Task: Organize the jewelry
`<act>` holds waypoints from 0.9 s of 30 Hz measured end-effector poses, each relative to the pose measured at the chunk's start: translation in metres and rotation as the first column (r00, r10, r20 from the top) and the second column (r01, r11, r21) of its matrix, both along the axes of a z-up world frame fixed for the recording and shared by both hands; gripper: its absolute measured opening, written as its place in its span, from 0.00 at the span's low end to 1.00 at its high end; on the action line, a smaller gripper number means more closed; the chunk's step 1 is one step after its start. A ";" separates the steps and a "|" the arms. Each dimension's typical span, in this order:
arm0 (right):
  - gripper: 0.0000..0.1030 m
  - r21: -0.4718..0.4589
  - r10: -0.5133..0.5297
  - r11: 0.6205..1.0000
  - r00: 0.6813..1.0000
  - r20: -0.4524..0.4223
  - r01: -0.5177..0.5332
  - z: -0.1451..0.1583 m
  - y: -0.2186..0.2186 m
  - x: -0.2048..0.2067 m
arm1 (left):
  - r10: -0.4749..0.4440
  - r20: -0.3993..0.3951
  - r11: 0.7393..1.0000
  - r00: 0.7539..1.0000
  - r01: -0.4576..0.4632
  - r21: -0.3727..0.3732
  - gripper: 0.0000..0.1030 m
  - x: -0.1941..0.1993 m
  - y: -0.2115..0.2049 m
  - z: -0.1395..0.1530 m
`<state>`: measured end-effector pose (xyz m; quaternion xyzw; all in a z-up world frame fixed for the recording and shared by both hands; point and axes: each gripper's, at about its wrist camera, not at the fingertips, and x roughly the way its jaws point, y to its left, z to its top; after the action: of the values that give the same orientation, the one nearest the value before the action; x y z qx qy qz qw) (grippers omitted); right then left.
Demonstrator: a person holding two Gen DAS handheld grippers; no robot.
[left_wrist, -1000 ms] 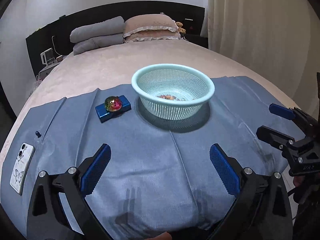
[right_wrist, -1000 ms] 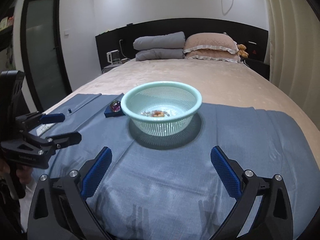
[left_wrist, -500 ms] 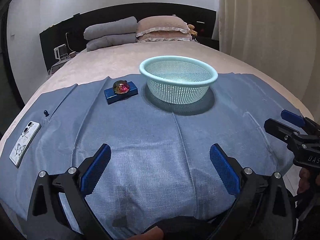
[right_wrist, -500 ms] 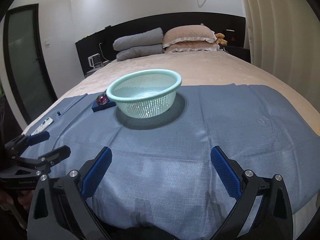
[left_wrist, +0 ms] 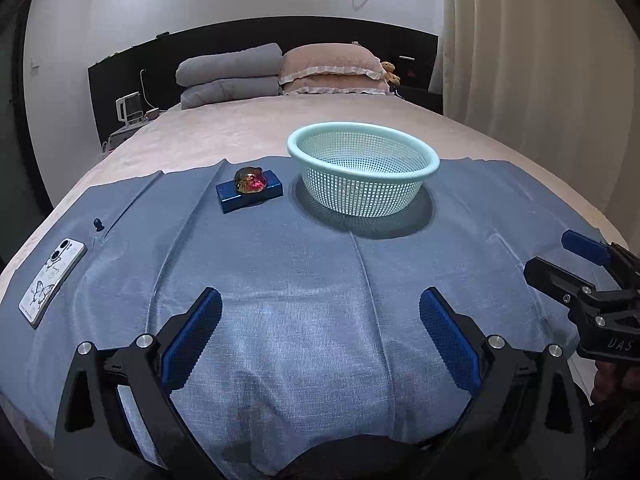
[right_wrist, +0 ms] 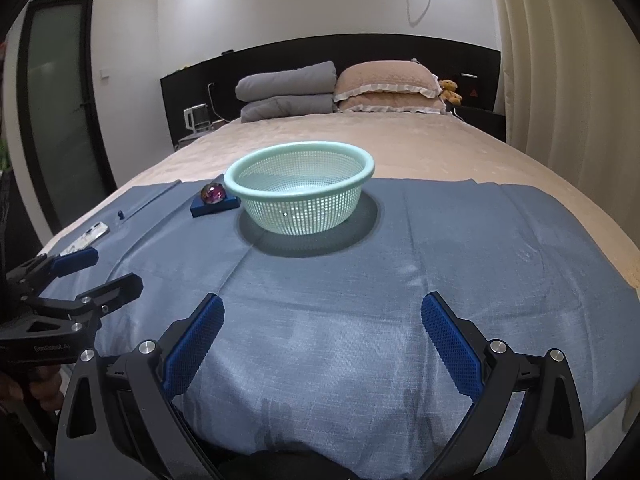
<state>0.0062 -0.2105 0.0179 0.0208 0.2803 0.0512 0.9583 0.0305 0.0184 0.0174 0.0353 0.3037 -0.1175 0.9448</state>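
A mint-green mesh basket (left_wrist: 362, 172) stands on a blue cloth (left_wrist: 280, 280) on the bed; it also shows in the right wrist view (right_wrist: 298, 192). Its contents are hidden by its wall. Left of it a blue box (left_wrist: 249, 193) carries a round multicoloured gem-like piece (left_wrist: 250, 180), also seen in the right wrist view (right_wrist: 213, 193). My left gripper (left_wrist: 320, 312) is open and empty, low over the cloth's near edge. My right gripper (right_wrist: 322, 312) is open and empty, to the right of the left one.
A white phone (left_wrist: 52, 280) with a butterfly case lies at the cloth's left edge, with a small dark knob (left_wrist: 98, 223) beyond it. Grey and pink pillows (left_wrist: 280, 72) lie at the headboard. Curtains hang on the right, and a door (right_wrist: 60, 120) is on the left.
Both grippers have pulled back toward the near edge of the bed and dropped lower, so the basket looks farther away and its inside is no longer visible. Both stayed open.
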 end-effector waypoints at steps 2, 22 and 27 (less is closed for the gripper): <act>0.92 -0.006 0.001 1.000 1.000 0.001 -0.001 0.000 0.002 -0.001 | 0.001 -0.010 1.000 1.000 -0.001 0.001 0.94 0.001 0.000 -0.001; 0.92 -0.012 0.005 1.000 1.000 0.008 -0.005 0.001 0.002 -0.002 | -0.011 0.002 0.999 1.000 0.011 0.035 0.94 -0.005 -0.007 -0.002; 0.92 -0.012 0.002 1.000 1.000 0.009 -0.002 0.001 0.002 -0.002 | -0.004 0.005 0.999 1.000 0.004 0.042 0.94 -0.005 -0.008 -0.002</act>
<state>0.0043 -0.2090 0.0186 0.0143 0.2765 0.0507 0.9596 0.0258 0.0108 0.0152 0.0560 0.3038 -0.1128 0.9444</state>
